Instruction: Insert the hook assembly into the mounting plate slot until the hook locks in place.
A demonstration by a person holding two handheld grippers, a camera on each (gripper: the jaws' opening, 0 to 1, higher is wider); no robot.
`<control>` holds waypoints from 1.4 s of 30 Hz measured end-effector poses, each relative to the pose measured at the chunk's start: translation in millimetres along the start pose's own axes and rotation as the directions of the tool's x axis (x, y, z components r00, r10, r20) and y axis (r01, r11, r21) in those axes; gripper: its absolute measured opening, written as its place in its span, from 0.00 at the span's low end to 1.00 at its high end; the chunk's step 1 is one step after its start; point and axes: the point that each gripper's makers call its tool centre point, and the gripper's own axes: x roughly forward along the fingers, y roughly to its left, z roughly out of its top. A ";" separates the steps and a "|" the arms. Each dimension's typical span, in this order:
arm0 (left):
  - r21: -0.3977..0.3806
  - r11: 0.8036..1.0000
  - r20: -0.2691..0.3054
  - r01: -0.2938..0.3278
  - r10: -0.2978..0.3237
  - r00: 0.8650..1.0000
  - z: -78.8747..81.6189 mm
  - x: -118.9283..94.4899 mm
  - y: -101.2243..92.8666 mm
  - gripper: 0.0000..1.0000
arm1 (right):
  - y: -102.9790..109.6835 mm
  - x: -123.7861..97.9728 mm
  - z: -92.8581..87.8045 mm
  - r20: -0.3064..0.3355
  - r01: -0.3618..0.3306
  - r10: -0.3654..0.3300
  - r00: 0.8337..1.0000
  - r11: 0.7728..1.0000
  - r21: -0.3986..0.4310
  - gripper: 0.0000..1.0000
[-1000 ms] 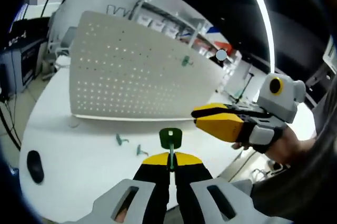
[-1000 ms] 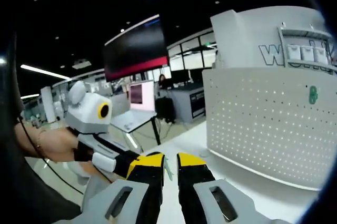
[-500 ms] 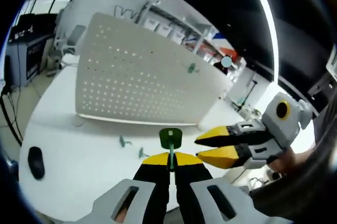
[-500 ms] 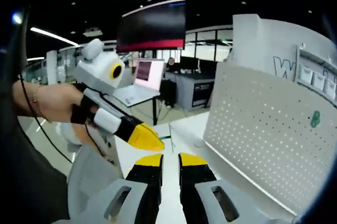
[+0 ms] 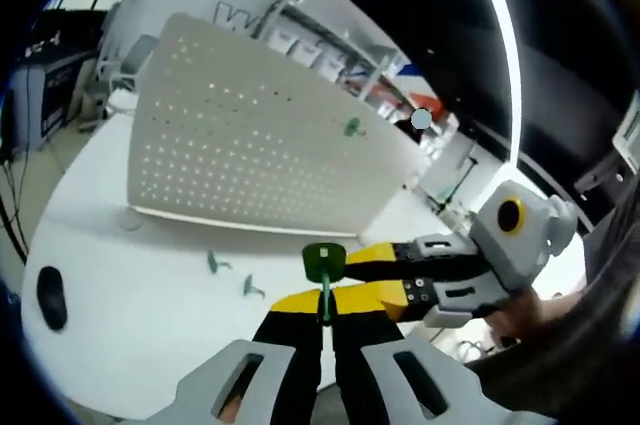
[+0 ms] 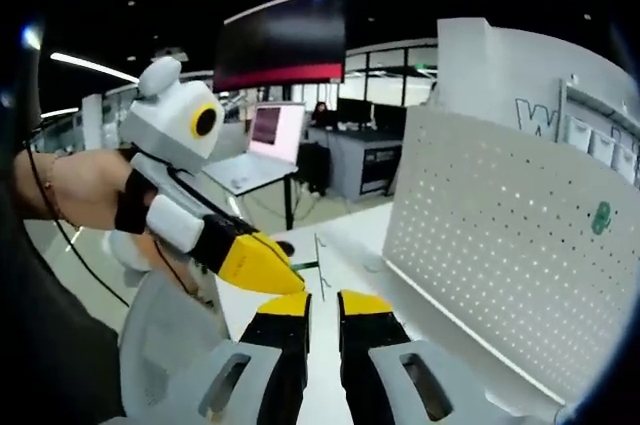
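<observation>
In the left gripper view we hold the green hook assembly [image 5: 324, 263] clamped between our left gripper [image 5: 325, 307] jaws, its round head standing just above the yellow tips at about 6 o'clock. On the white table [image 5: 150, 285] at 8 o'clock two loose green hooks [image 5: 214, 263] lie near each other, with a dark mouse [image 5: 50, 297] farther out at 9 o'clock. The white perforated mounting plate [image 5: 240, 145] stands at 11 o'clock, well apart from our hook, with one green hook [image 5: 351, 126] already hanging on its upper right.

What changes: half a second ago the right gripper sat off at 3 o'clock with its yellow jaws spread; now it has moved in so its tips lie just beside the hook's stem.

In the right gripper view the left gripper [image 6: 262, 263] reaches in from 9 o'clock, its tip just above our right gripper [image 6: 322, 305], whose jaws stand slightly parted and empty. We judge this a regrasp or handover before insertion; the slot is not yet approached.
</observation>
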 end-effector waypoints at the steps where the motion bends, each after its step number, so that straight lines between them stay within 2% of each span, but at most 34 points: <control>1: -0.002 1.000 0.000 0.001 -0.001 1.000 -0.1 0.2 -0.1 0.01 | 0.6 0.2 -0.2 -0.002 -0.003 0.003 1.000 1.000 0.002 0.06; 6: -0.011 1.000 -0.001 0.002 -0.002 1.000 -1.4 0.5 0.3 0.02 | 0.5 -0.3 -1.1 -0.005 0.000 0.000 1.000 1.000 0.012 0.00; 16: -0.020 1.000 -0.007 0.011 -0.011 1.000 -4.3 1.0 -0.9 0.02 | 3.3 -1.5 -5.1 -0.012 -0.020 0.020 1.000 1.000 -0.001 0.00; 25: 0.034 0.999 -0.021 0.028 -0.027 0.999 -6.6 1.7 -0.8 0.04 | 5.3 -1.6 -7.6 -0.018 -0.030 0.031 0.999 0.999 0.026 0.00; 34: 0.039 0.999 -0.021 0.033 -0.032 0.999 -7.8 3.3 -0.9 0.27 | -2.7 -3.3 -12.1 -0.029 -0.013 0.014 0.999 0.999 0.035 0.00; 38: 0.058 0.998 -0.017 0.027 -0.026 1.000 -6.9 4.7 -2.1 0.48 | -9.5 -5.1 -15.5 -0.035 -0.001 0.003 0.999 0.999 0.050 0.00; 42: 0.060 0.997 -0.018 0.042 -0.041 0.999 -6.9 5.0 -4.3 0.51 | -16.3 -7.0 -19.1 -0.044 0.010 -0.008 0.999 0.998 0.058 0.00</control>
